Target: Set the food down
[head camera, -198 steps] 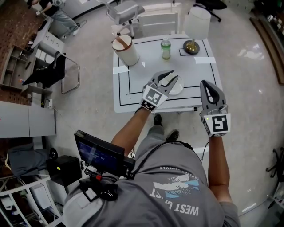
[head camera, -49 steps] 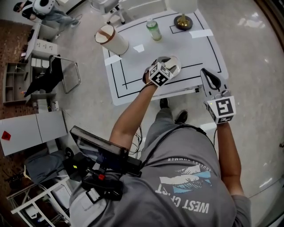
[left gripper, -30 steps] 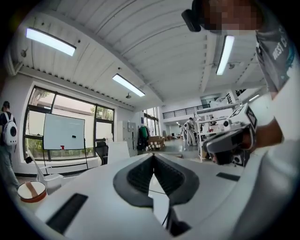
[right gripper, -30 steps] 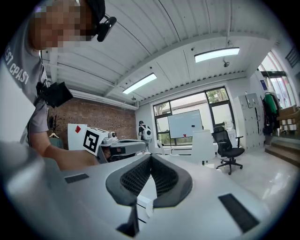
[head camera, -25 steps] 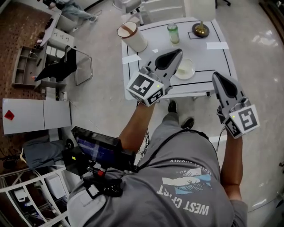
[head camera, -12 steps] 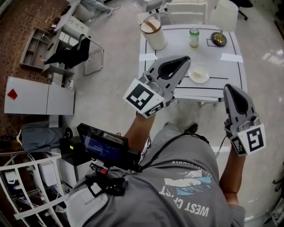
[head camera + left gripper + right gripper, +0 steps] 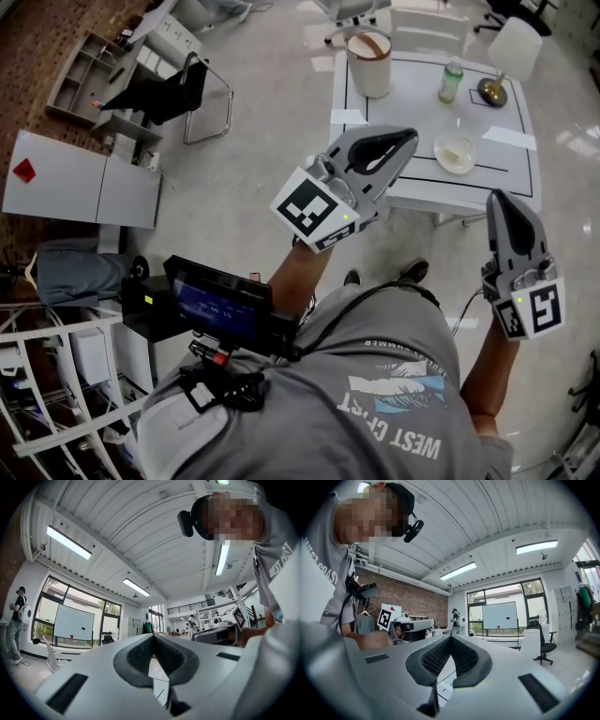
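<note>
Currently: plate of food (image 7: 456,153) on the worktop (image 7: 403,108), near a bottle (image 7: 451,82). Left tongs (image 7: 411,141) clenched, empty, by the worktop's near edge, apart from the plate. Right tongs (image 7: 502,196) clenched, empty, over the floor (image 7: 262,141).

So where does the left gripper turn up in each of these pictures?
Head view: the left gripper is at centre, held up, jaws shut and empty.
Left gripper view: the left gripper fills the bottom, seen from behind its own shut jaws.
Right gripper view: the left gripper is left of centre, marker cube at its left end.
Shared landmark: the whiteboard, at left and right of centre in the two gripper views; not in the head view.
</note>
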The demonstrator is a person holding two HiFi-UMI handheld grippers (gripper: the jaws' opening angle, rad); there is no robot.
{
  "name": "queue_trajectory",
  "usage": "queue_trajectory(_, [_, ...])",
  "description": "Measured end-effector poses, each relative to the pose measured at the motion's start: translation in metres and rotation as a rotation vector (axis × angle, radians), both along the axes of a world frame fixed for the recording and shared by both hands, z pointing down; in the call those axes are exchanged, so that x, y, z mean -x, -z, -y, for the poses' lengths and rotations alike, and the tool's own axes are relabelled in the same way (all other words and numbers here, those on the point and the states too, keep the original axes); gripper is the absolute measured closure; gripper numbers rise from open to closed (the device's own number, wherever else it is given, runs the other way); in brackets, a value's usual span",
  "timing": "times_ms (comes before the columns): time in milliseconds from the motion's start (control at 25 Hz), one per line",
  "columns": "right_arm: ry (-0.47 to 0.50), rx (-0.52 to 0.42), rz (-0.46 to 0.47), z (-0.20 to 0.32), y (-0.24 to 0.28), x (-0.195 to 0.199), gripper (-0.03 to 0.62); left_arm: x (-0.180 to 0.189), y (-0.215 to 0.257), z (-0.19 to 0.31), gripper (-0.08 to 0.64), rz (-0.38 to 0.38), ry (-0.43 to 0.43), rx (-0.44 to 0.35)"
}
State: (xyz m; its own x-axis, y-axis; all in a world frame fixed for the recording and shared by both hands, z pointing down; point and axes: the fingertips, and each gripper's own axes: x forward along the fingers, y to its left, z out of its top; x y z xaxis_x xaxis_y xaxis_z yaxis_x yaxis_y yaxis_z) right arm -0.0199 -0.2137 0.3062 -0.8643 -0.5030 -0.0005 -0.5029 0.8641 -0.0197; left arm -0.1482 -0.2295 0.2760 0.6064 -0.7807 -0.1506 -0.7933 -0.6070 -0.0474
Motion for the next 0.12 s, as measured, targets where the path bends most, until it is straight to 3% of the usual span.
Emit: queue_trajectory(120, [-0.001,-0.001,-0.012,-0.037,0.006,0.033,0.586,0.032,0.006,-0.035,0.552,-0.003,-0.007,0.001])
